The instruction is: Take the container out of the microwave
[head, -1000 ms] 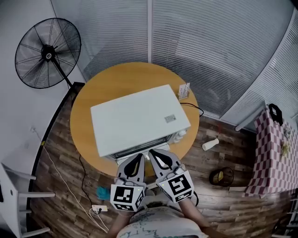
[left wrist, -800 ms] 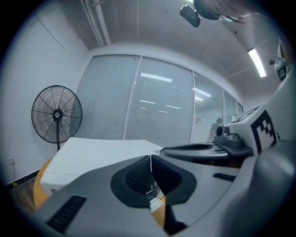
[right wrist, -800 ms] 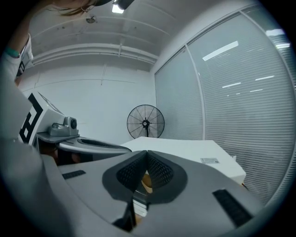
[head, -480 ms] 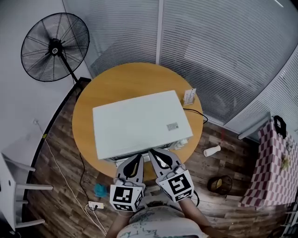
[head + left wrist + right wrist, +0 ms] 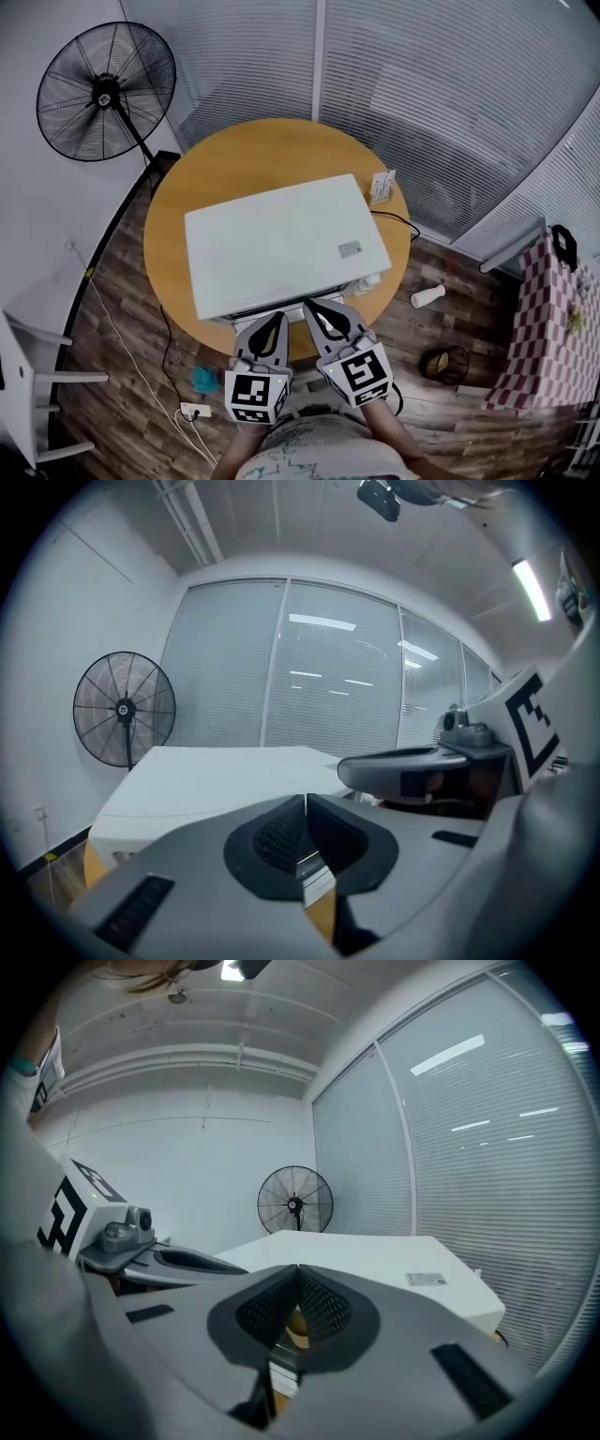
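The head view is taking in the whole layout: the white microwave (image 5: pixel 281 239) is sitting on the round wooden surface (image 5: pixel 244 150). Its front is facing the person, and the left gripper (image 5: pixel 277 317) and right gripper (image 5: pixel 313 306) are hovering side by side just before that front. Only this view is showing the floor, where a small white cylinder (image 5: pixel 427 295) is lying on its side. The two gripper views are looking low across the microwave's top toward the standing fan (image 5: pixel 105 92). They are showing what the head view cannot: each pair of jaws is pressed together with nothing between them. The container is appearing in no view, and the microwave's inside is staying hidden.
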The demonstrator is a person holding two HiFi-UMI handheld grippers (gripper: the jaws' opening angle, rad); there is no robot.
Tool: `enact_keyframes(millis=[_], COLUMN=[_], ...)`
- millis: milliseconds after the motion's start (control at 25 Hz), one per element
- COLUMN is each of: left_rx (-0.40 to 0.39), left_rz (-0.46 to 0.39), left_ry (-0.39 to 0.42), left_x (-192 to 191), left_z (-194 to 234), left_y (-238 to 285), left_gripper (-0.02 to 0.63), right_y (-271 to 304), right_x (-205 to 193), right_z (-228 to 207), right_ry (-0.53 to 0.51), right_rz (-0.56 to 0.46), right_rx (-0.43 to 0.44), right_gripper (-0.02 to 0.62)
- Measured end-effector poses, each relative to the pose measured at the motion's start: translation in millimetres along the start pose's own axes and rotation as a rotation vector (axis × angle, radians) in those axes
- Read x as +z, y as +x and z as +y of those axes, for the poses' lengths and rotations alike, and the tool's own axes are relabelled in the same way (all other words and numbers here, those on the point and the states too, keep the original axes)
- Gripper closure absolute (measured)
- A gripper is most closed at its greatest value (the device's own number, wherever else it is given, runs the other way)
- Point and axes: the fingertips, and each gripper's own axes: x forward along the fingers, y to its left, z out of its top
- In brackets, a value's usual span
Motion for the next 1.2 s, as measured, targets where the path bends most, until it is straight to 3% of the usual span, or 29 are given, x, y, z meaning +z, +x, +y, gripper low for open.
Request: enact_keyframes(millis=[1200], left_rx=[0.049], left_rz=[0.266], left_ry=[0.062], left_x=[-101.4], left_z=[31.3], left_y=[60.2], left_gripper=[0.589], right_y=[-24.2], right_x=[-8.4], right_z=[-50.2], right_ry=[0.005], right_rz=[0.054], right_rx=[-0.110], right_gripper=[0.601])
